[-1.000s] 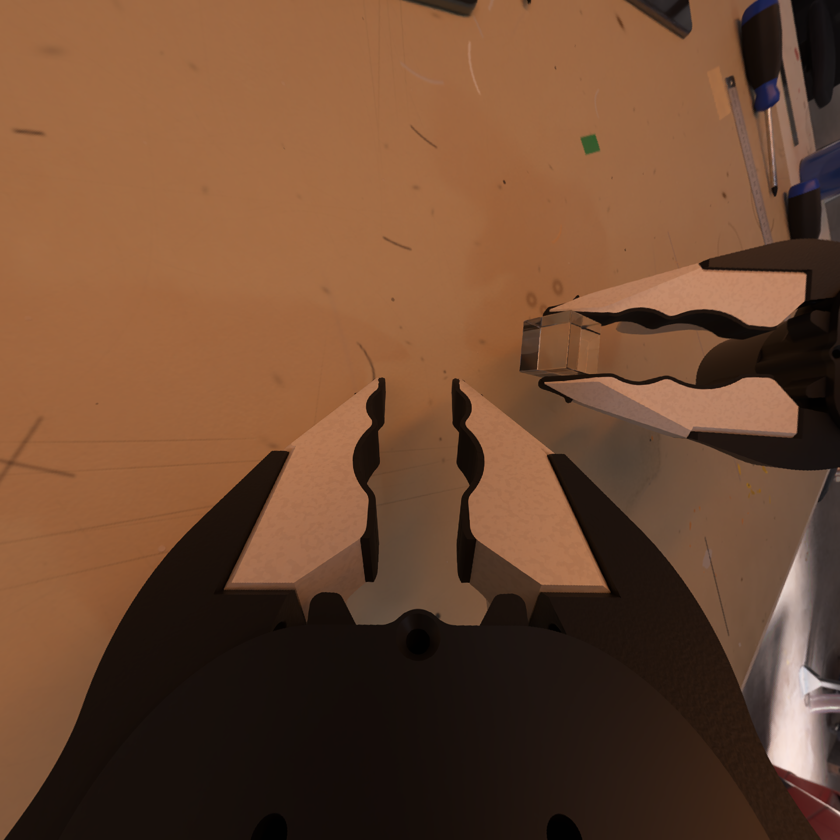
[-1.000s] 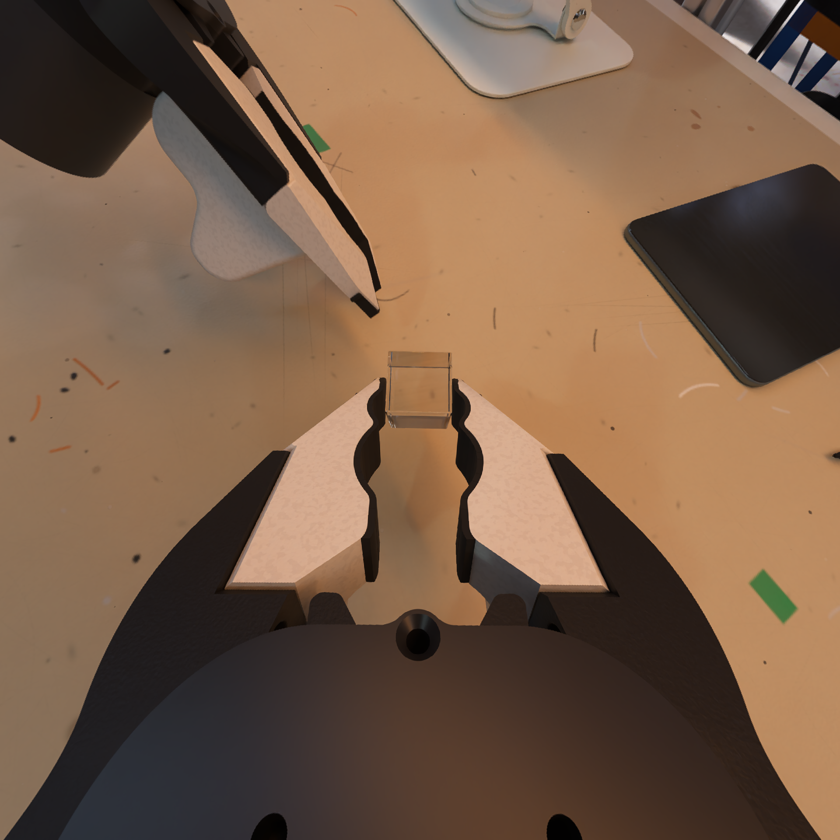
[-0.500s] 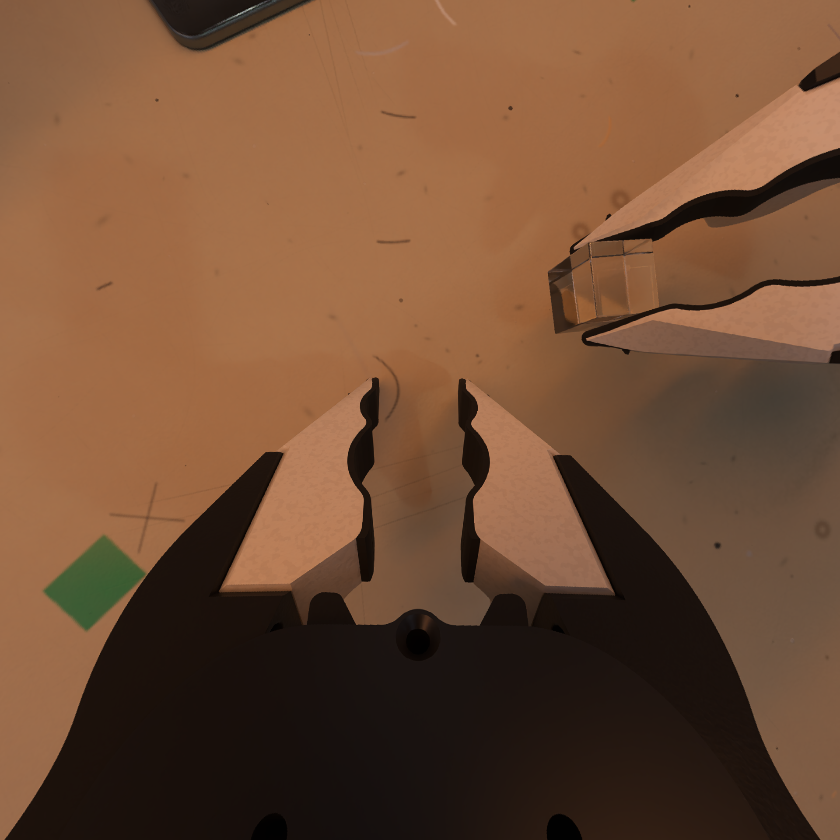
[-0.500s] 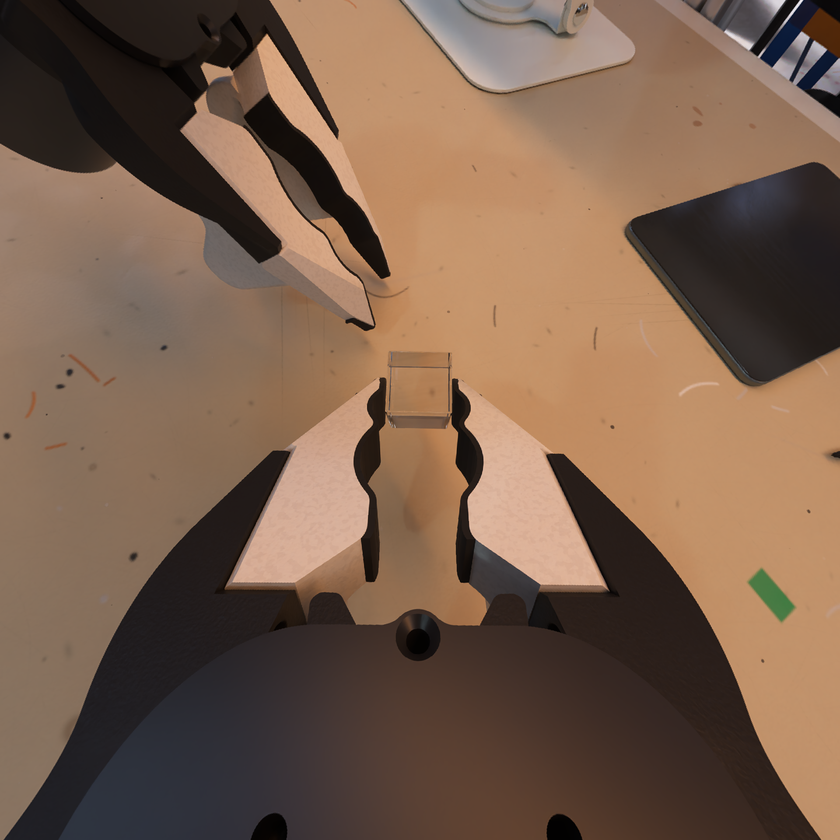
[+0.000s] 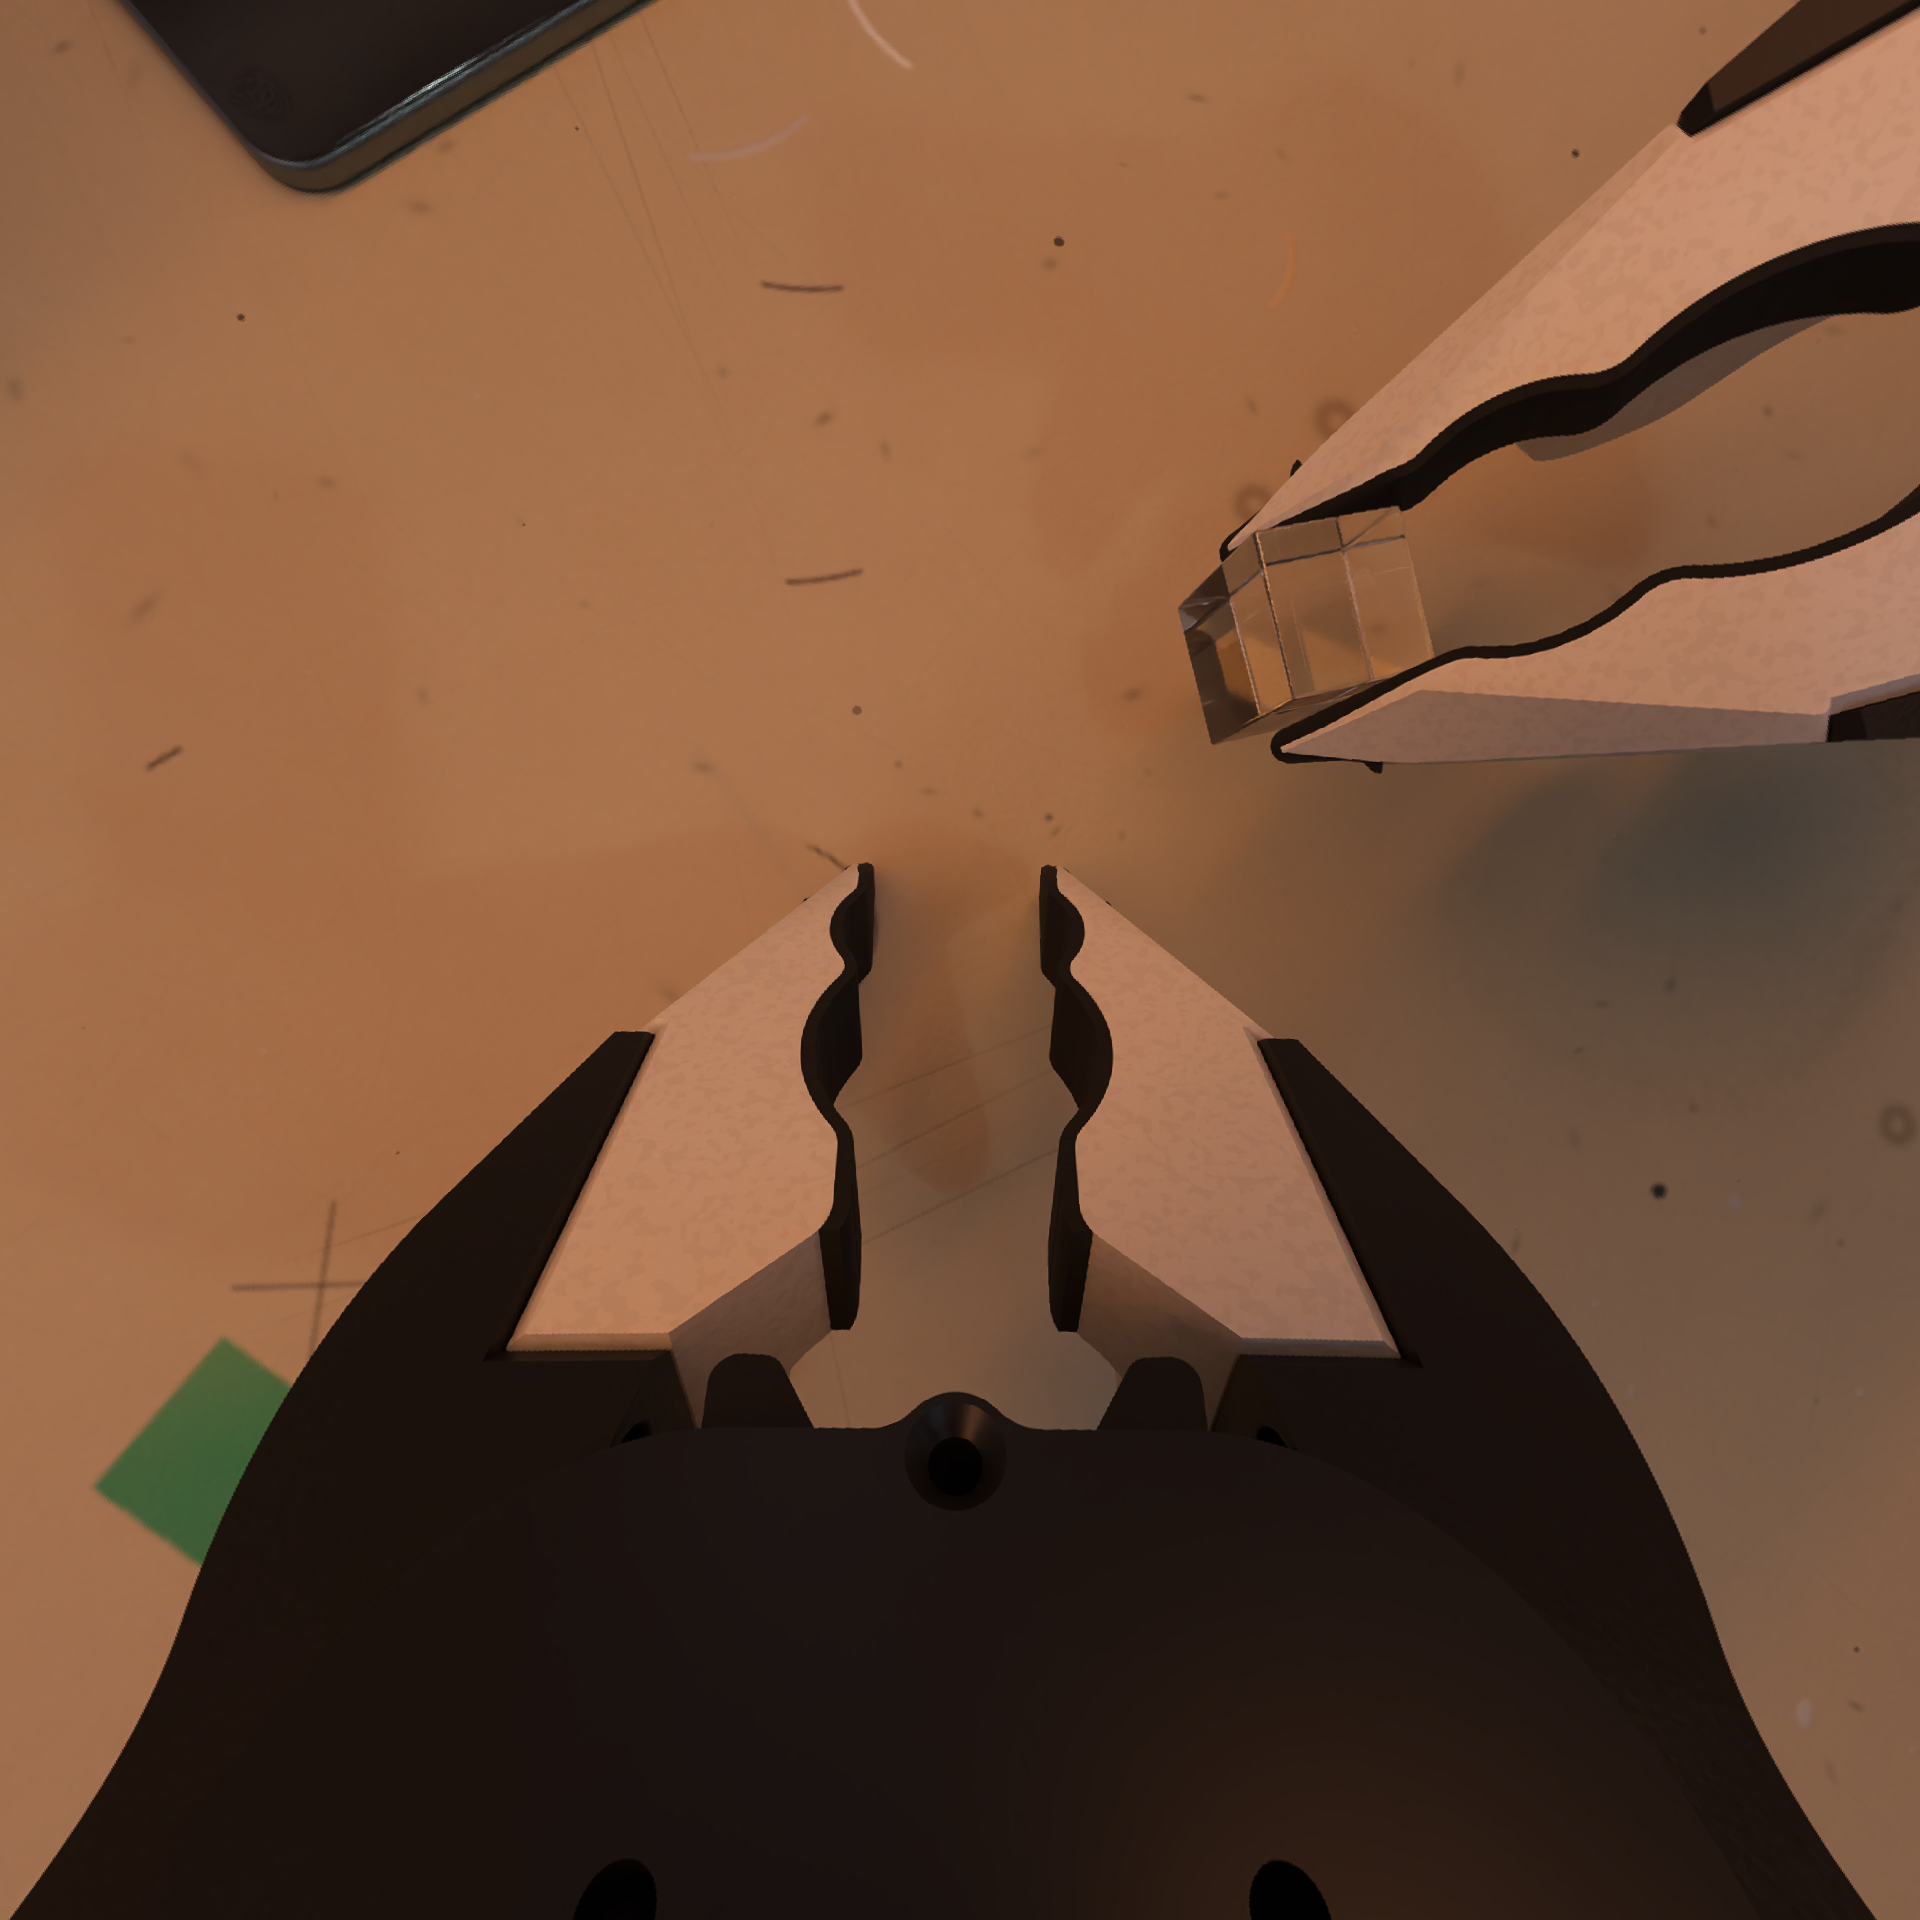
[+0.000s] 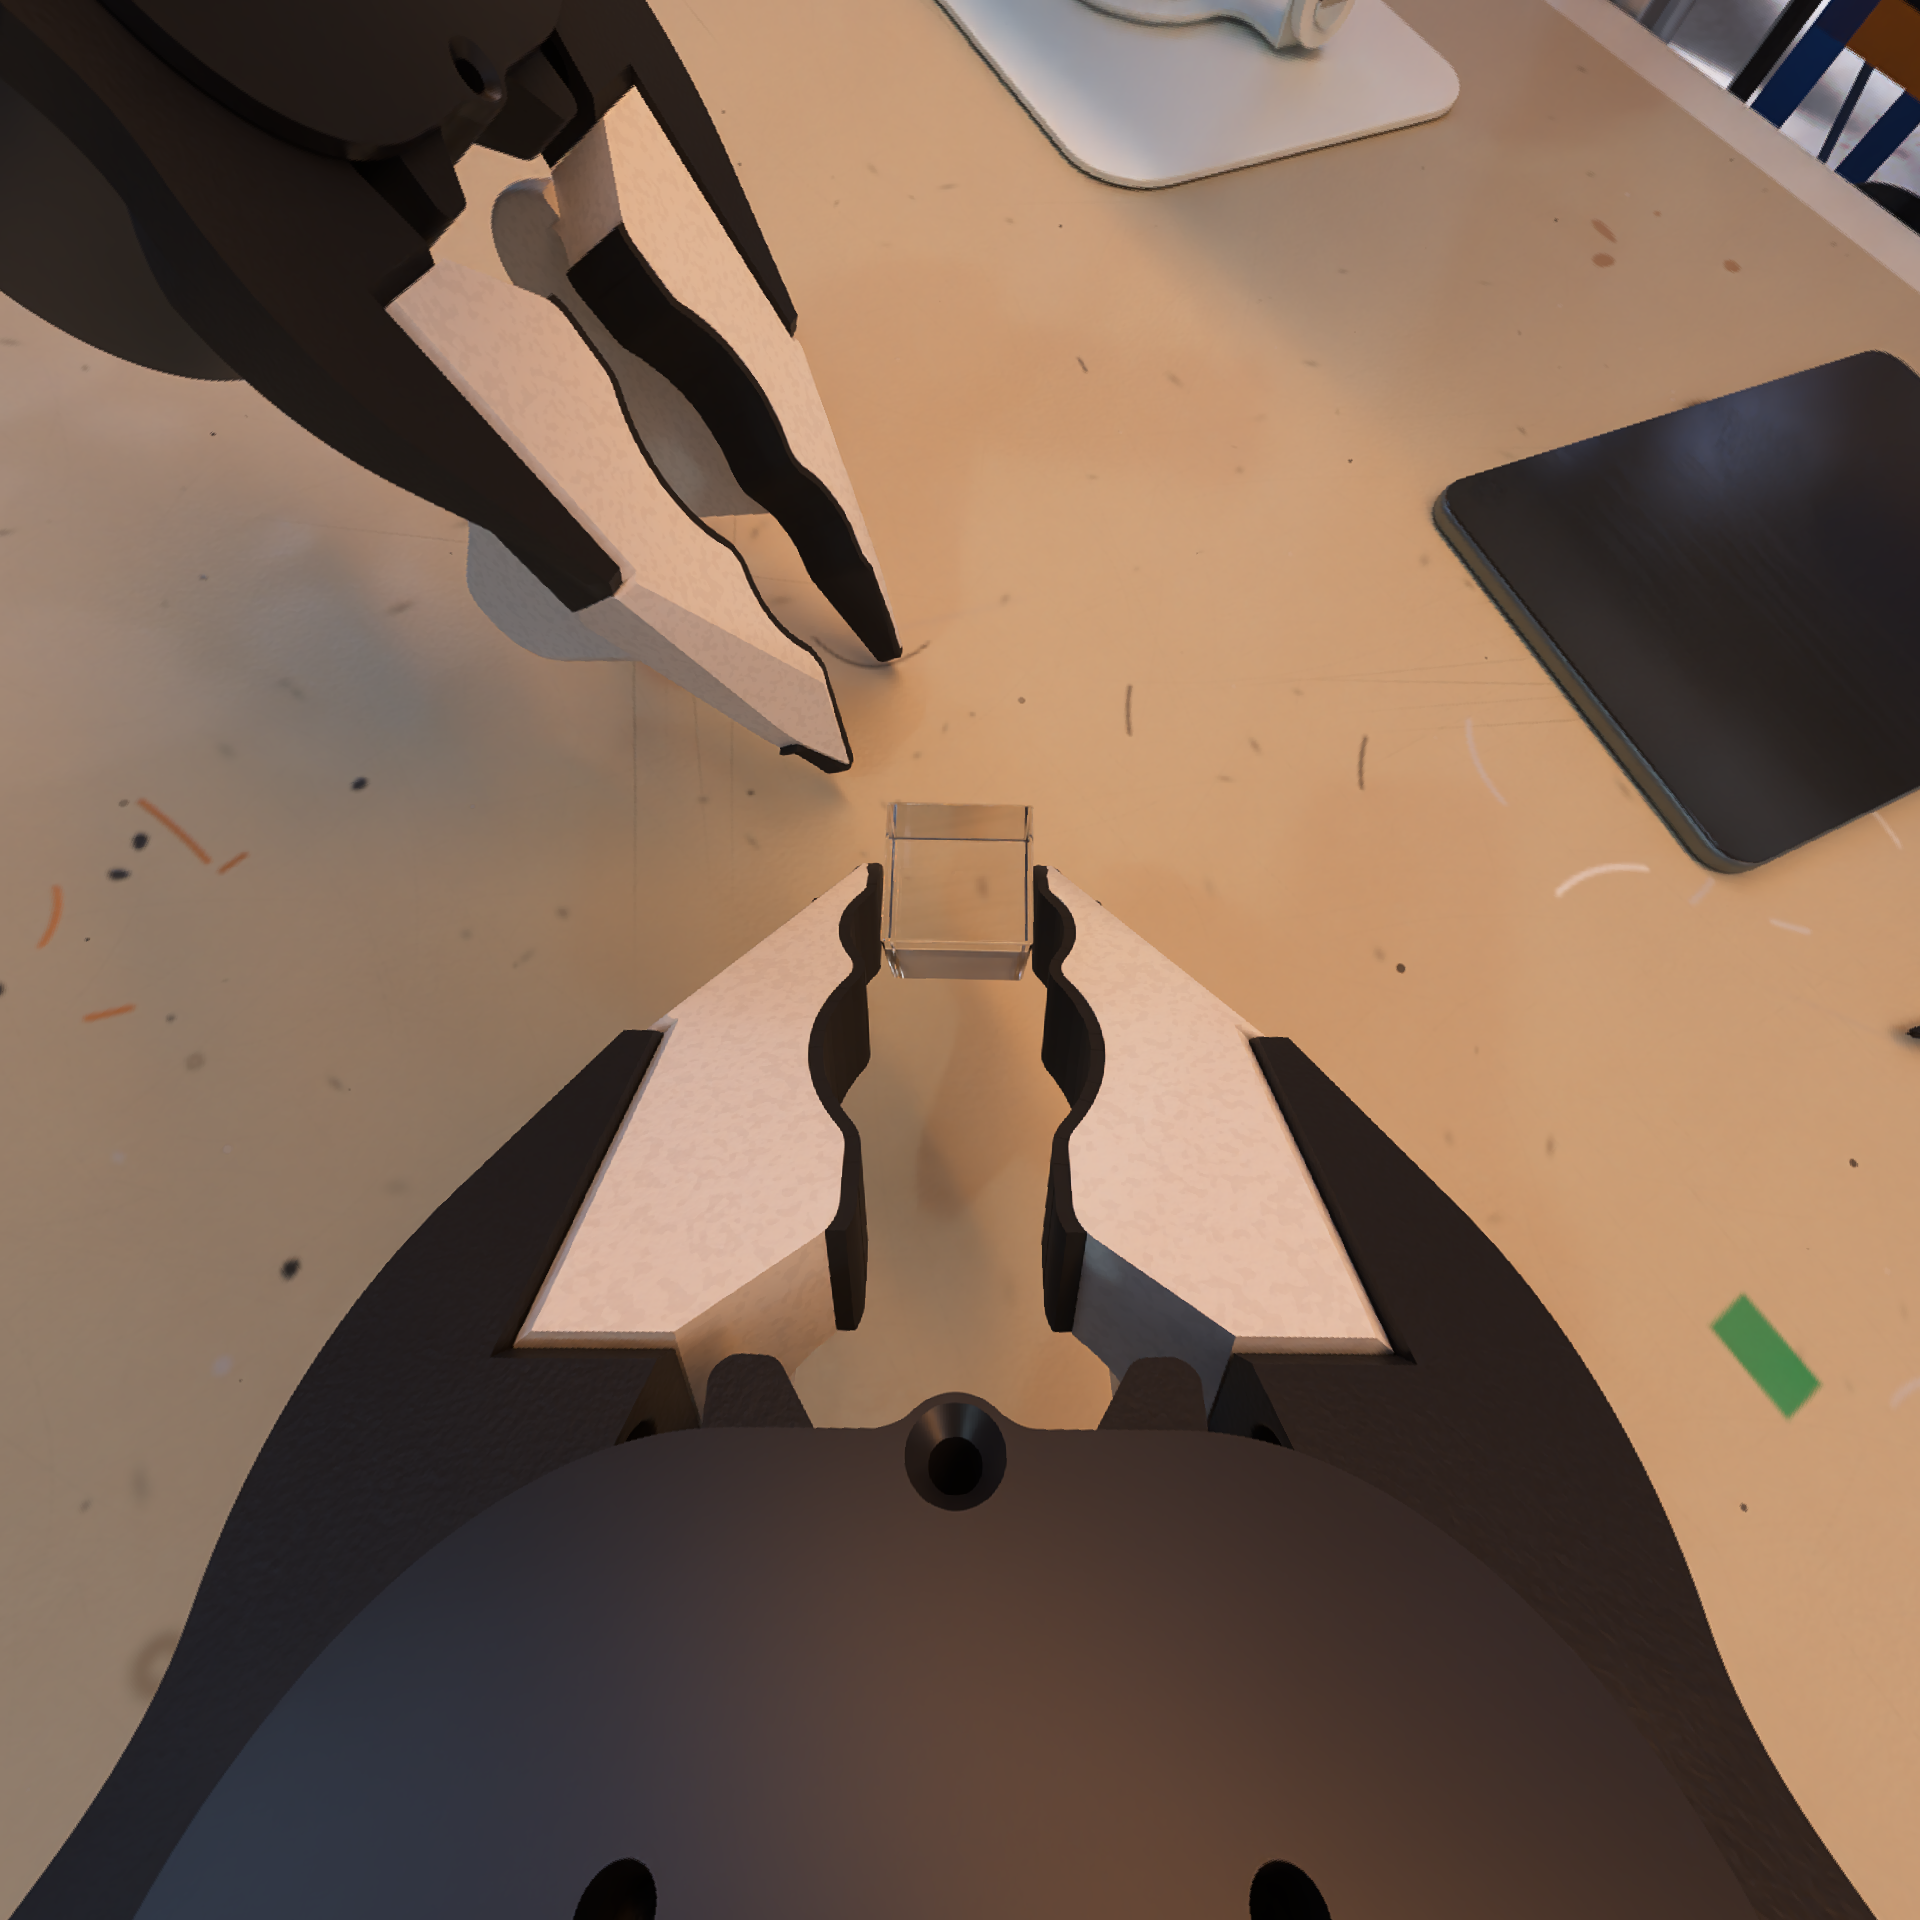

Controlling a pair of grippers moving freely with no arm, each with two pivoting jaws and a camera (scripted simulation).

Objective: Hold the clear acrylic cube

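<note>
The clear acrylic cube (image 6: pixel 958 894) sits between the tips of my right gripper (image 6: pixel 956 883), which is shut on it just above the tan table. In the left wrist view the cube (image 5: pixel 1309 634) shows at the upper right, pinched by the right gripper (image 5: pixel 1262 644). My left gripper (image 5: pixel 956 883) is open and empty, its tips close to the table, left of and apart from the cube. It also shows in the right wrist view (image 6: pixel 868 712) at the upper left, pointing down toward the table near the cube.
A black tablet (image 6: pixel 1714 603) lies at the right; its corner shows in the left wrist view (image 5: pixel 364 73). A white stand base (image 6: pixel 1226 83) sits at the far edge. Green tape patches (image 6: pixel 1766 1356) (image 5: pixel 192 1449) lie on the scratched table.
My left gripper has turned and come closer to the cube, its fingers now seen side by side in the right wrist view. The right gripper and cube have stayed still.
</note>
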